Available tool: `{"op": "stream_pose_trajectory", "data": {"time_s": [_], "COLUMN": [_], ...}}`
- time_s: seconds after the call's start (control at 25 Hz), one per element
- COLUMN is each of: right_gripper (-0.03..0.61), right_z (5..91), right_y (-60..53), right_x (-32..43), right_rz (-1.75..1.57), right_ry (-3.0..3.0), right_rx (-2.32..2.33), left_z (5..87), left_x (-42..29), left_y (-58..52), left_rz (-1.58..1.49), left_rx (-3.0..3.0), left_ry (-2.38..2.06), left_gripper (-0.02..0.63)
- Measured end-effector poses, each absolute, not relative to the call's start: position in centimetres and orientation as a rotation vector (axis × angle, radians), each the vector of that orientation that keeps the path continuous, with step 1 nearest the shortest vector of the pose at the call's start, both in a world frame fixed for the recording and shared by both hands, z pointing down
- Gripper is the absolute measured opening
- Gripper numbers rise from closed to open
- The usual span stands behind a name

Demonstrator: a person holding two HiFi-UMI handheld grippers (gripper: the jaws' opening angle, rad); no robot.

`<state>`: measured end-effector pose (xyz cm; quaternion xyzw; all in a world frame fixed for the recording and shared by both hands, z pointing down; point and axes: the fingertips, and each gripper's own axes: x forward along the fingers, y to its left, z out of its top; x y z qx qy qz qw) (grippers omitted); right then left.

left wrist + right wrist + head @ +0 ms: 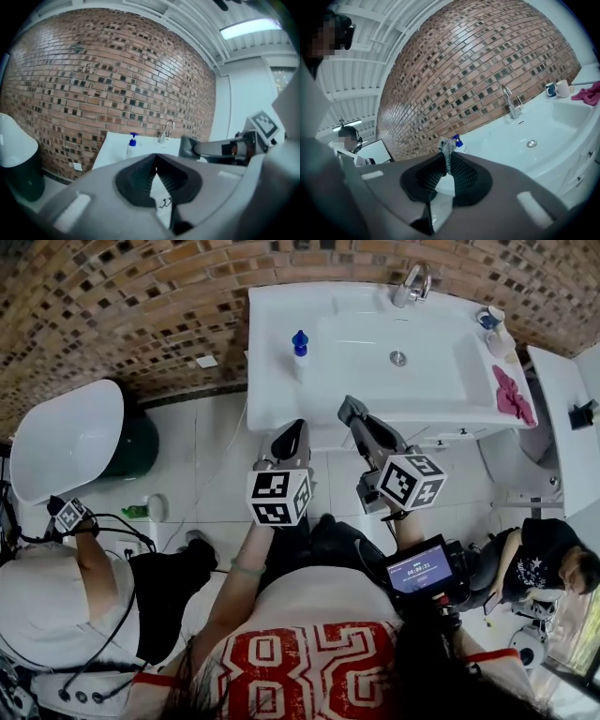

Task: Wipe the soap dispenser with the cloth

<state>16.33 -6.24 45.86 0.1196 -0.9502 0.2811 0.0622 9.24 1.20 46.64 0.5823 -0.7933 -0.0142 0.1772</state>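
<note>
1. While the person stands facing the white washbasin worktop [272, 381], the white soap dispenser with a blue pump [299, 345] stands upright on its left part, just beside the bowl, in the upper centre of the head view.
2. The right hand-held gripper [446, 161] has its jaws pressed together on a small grey cloth [446, 147], and a tuft of the cloth sticks out above the tips.
3. The left hand-held gripper [156, 161] has its jaws closed tip to tip, with nothing between them.
4. Both hand-held grippers hang at the worktop's near edge, in the centre of the head view, well apart from the soap dispenser.
5. A chrome tap [412, 282] stands at the back of the bowl, below the brown brick wall [141, 296].
6. A crumpled pink cloth [511, 395] lies at the worktop's right end, near two cups [494, 329].
</note>
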Motion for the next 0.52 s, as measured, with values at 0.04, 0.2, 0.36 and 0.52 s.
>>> {"op": "stream_pose_trajectory", "data": {"time_s": [0.04, 0.2, 0.36, 0.52], "right_gripper": [0.044, 0.044, 0.044, 0.044], "right_z": [45.8, 45.4, 45.0, 44.8], "right_y": [-5.9, -4.4, -3.2, -2.4], "right_x": [16.7, 17.9, 18.1, 18.5], "right_rz": [0.846, 0.835, 0.831, 0.826], "right_ry": [-2.879, -2.899, -2.924, -2.923], "right_rx": [0.347, 0.309, 0.299, 0.293], "left_z": [46.5, 46.1, 45.8, 45.7], "left_x": [9.5, 10.7, 11.2, 11.9], "left_y": [1.6, 3.4, 4.3, 5.0], "left_rz": [-0.038, -0.038, -0.027, -0.020], "left_rx": [1.635, 1.609, 1.621, 1.623], "left_ry": [-2.259, -2.288, -2.292, -2.285], "left_gripper": [0.003, 0.003, 0.003, 0.003]}}
